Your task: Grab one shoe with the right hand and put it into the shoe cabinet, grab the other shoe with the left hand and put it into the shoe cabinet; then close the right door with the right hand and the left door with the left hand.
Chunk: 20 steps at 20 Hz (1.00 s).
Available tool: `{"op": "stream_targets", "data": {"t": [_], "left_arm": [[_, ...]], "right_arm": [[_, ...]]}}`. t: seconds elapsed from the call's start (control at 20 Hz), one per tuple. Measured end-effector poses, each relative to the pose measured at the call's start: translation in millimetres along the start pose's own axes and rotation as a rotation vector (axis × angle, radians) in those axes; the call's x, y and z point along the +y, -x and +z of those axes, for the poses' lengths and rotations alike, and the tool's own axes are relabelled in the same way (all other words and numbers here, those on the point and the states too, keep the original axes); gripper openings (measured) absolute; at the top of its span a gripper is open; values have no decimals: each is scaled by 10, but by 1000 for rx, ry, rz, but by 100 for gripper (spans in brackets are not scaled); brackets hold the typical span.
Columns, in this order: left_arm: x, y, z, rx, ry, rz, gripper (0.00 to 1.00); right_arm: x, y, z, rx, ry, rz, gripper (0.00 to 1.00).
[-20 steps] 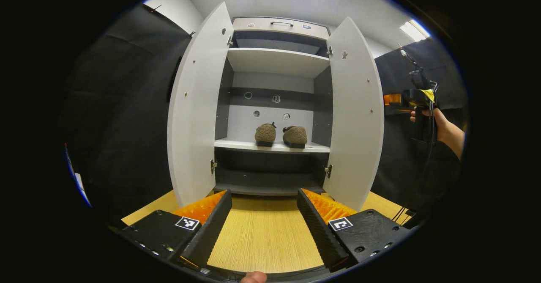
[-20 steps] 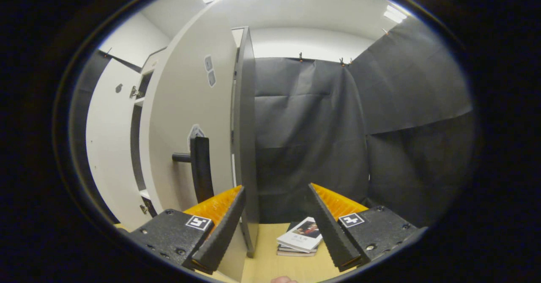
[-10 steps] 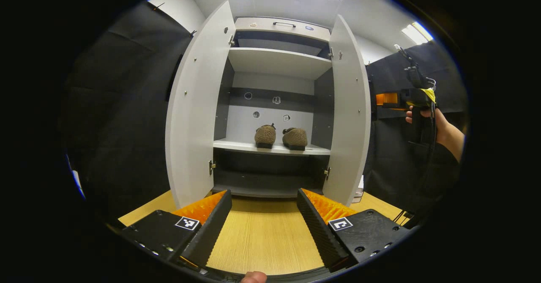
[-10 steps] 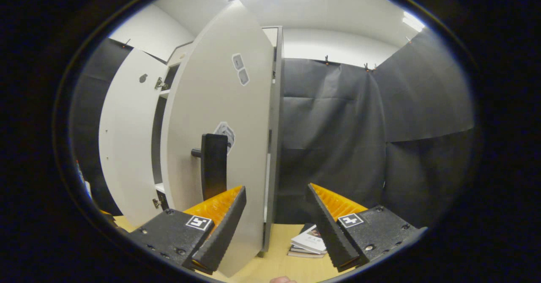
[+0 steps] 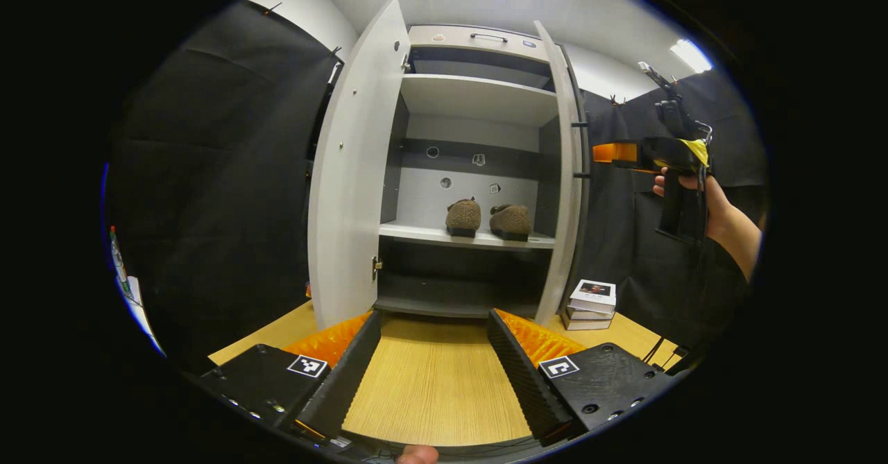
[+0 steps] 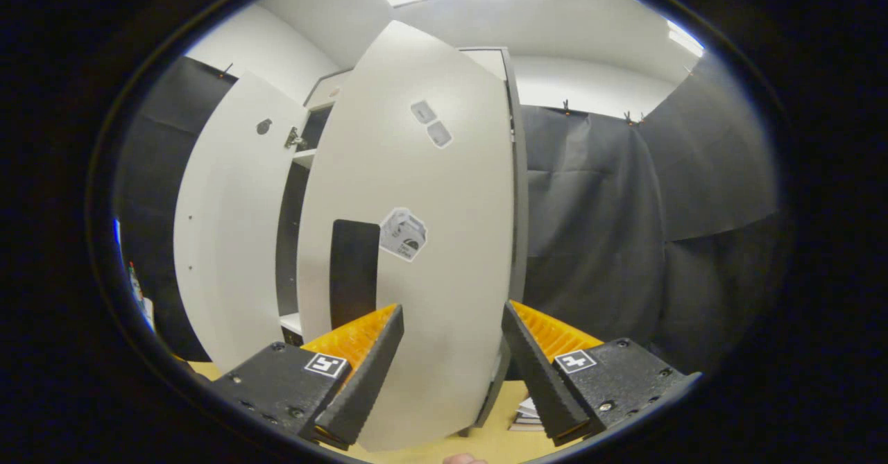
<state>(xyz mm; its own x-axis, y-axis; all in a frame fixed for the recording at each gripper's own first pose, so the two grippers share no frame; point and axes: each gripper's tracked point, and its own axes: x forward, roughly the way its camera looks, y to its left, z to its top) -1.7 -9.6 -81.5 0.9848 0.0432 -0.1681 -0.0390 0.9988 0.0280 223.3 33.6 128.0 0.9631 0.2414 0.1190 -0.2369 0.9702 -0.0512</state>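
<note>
Jaws on both grippers are standing released, gripping nothing. Right gripper (image 6: pixel 447 353) is facing the right door (image 6: pixel 444 242), a stiff white panel, probably swinging lightly on hinges; best pushed near its dark handle (image 6: pixel 352 270). Shoes (image 5: pixel 489 218), brown and fuzzy, are sitting on the cabinet shelf (image 5: pixel 416 232).

your desk (image 5: pixel 433 388) looks like pale wood with a fine straight grain, matt. the cabinet (image 5: pixel 479 96) doors and shelves look like smooth matt white board, with small metal hinges (image 5: pixel 375 265). the shoes (image 5: pixel 489 218) look fuzzy, like brown fleece. the books (image 5: pixel 591 303) have glossy paper covers. your fingers (image 5: pixel 345 381) carry ribbed pads.
</note>
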Motion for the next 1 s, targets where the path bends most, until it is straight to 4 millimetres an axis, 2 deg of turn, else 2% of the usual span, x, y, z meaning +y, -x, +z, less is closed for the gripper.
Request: {"op": "stream_targets", "data": {"t": [0.1,0.2,0.25,0.45,0.75,0.85,1.0], "left_arm": [[73,15,-2,0,7,16,95],[119,34,-3,6,19,26,95],[146,54,1,4,24,29,95],[225,68,17,2,35,34,95],[178,60,77,-1,41,7,95],[100,38,98,3,54,-17,95],[19,0,118,-2,51,-32,95]], "right_arm": [[169,-134,24,-17,13,10,96],[213,-215,19,-17,52,-5,95],[218,-225,29,-21,61,-8,91],[169,-61,28,-19,52,-16,95],[13,667,-130,1,29,-103,96],[20,922,-297,20,23,-114,96],[-24,1363,-774,91,20,-164,97]]}}
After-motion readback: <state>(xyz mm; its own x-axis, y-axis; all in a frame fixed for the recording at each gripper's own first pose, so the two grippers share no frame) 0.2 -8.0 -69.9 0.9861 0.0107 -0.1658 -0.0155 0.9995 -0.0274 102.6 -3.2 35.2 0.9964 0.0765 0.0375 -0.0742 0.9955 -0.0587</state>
